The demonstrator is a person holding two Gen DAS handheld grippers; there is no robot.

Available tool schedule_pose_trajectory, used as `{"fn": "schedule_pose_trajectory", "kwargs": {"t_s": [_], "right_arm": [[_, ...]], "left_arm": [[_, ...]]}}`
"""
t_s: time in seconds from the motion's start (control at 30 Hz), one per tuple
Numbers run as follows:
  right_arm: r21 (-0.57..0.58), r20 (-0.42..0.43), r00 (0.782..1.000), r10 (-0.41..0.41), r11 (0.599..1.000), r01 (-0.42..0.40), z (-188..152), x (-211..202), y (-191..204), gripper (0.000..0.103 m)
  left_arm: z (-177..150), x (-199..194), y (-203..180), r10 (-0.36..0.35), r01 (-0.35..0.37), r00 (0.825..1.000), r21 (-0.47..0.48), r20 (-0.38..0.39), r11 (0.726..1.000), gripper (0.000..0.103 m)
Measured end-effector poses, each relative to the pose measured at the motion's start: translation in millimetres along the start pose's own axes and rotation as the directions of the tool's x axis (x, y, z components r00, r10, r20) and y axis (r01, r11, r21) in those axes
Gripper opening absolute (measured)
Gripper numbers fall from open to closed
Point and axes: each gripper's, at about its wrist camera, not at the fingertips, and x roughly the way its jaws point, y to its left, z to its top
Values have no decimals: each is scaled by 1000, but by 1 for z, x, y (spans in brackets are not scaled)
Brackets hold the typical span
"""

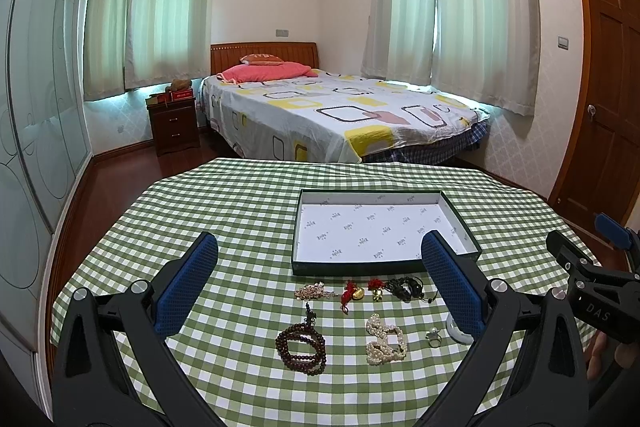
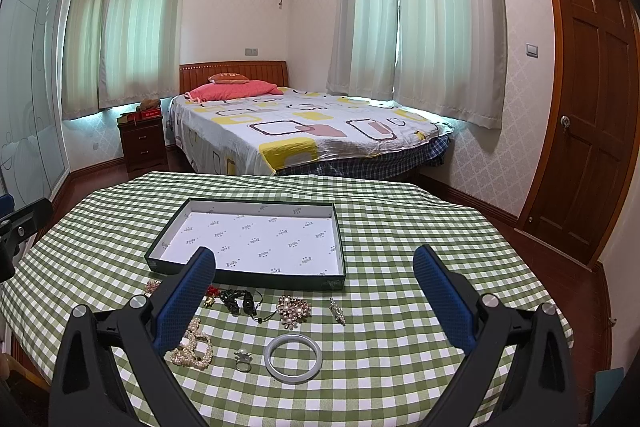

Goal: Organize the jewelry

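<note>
Jewelry sits in 2 rows on the checked cloth (image 1: 248, 211), near side of the empty tray (image 2: 338, 247): dark beads (image 1: 301, 347), pearls (image 1: 385, 341), ring (image 2: 242, 358), bangle (image 2: 294, 357), brooch (image 2: 293, 310). Laid out singly, likely for easy picking. Left gripper (image 1: 320, 287) and right gripper (image 2: 316, 301) both spread wide, holding nothing, hovering over the near rows.

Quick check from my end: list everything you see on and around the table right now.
Shallow dark-green box: 1, white lining, table centre, empty
Dark wooden bead strand: 1, brown, front left
White pearl strand: 1, front centre
Pale jade bangle: 1, front right
Silver ring: 1, beside bangle
Pearl brooch: 1, before box
Black cord bracelet: 1, before box
Red-cord gold charms: 2, before box
Green checked tablecloth: 1
Left gripper: open, blue pads
Right gripper: open
</note>
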Motion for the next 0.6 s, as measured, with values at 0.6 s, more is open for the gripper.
{"fn": "schedule_pose_trajectory", "kwargs": {"t_s": [0.6], "right_arm": [[-8, -94, 996, 5, 1000, -6, -60, 64, -16, 97]], "left_arm": [[-68, 97, 26, -40, 41, 977, -1, -210, 999, 99]]}}
